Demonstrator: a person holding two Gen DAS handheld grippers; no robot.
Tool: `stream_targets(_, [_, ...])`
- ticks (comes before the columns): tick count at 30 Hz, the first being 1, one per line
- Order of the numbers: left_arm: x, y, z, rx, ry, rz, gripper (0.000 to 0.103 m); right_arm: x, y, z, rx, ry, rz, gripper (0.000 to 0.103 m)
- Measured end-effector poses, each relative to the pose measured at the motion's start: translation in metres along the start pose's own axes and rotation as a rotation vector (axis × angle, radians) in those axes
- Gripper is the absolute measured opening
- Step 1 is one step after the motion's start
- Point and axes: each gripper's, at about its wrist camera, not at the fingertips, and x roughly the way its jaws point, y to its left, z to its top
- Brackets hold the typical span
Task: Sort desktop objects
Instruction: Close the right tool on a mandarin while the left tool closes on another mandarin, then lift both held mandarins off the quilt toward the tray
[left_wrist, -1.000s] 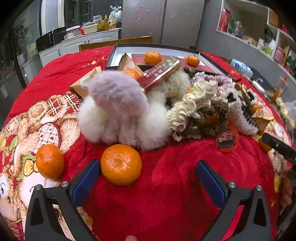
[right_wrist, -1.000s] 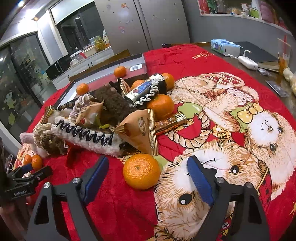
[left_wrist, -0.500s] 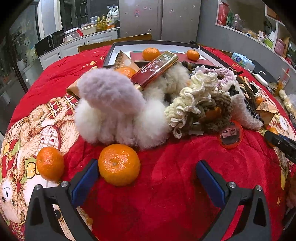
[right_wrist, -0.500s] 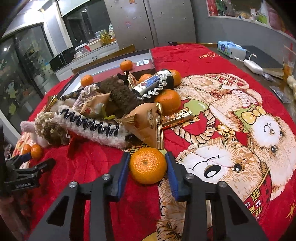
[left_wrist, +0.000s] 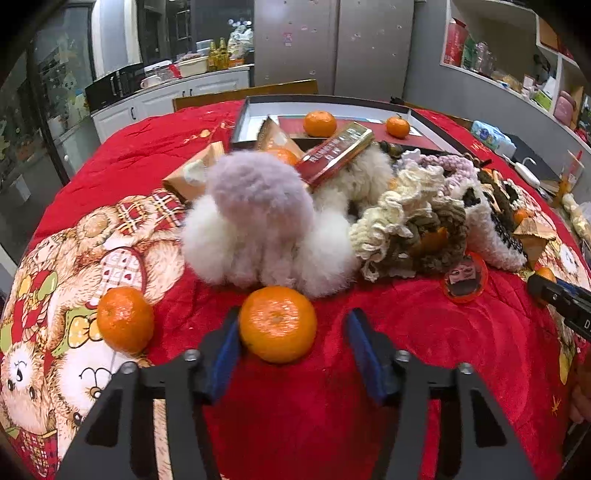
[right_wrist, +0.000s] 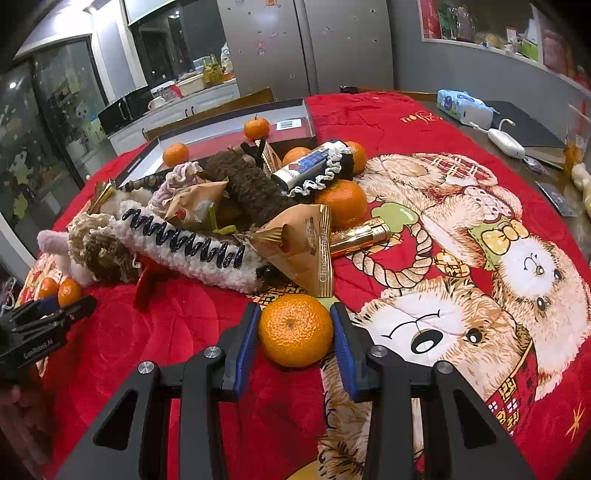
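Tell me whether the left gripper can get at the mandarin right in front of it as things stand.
Probably yes. The mandarin sits between the left gripper's open fingers, one pad at its side, the other with a gap. Only the fluffy toy lies behind it; nothing blocks closing.

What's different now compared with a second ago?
The right gripper has closed on a tangerine. The left gripper has narrowed around another tangerine, its right pad not yet touching. The pile of hair ties and snacks hasn't moved.
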Motion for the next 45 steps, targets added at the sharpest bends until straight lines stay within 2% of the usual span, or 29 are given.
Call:
stream_targets(5, [-0.003,0.006,-0.002,-0.009,-0.007,-0.006,0.039,-0.001,0.001,0.000,0.001,-0.001,-0.006,0.037])
stream_targets(16, [-0.012,0.013,-0.008,-0.014,-0.013,-0.026,0.038,-0.004,0.012,-0.002,-0.006,0.002,0.013,0.037])
stream_targets(32, [-0.049,0.028,-0.026,-0.007,-0.053,-0.074,0.038,-0.019,0.035,-0.001,-0.035,-0.015,0.033,0.037])
stream_targets(38, [-0.058,0.024,-0.026,-0.003,-0.073,-0.100,0.038,-0.023,0.050,0.001,-0.052,-0.015,0.059,0.037])
stream_targets(45, [-0.061,0.018,-0.029,-0.005,-0.070,-0.134,0.038,-0.024,0.086,0.006,-0.112,-0.020,0.115,0.037])
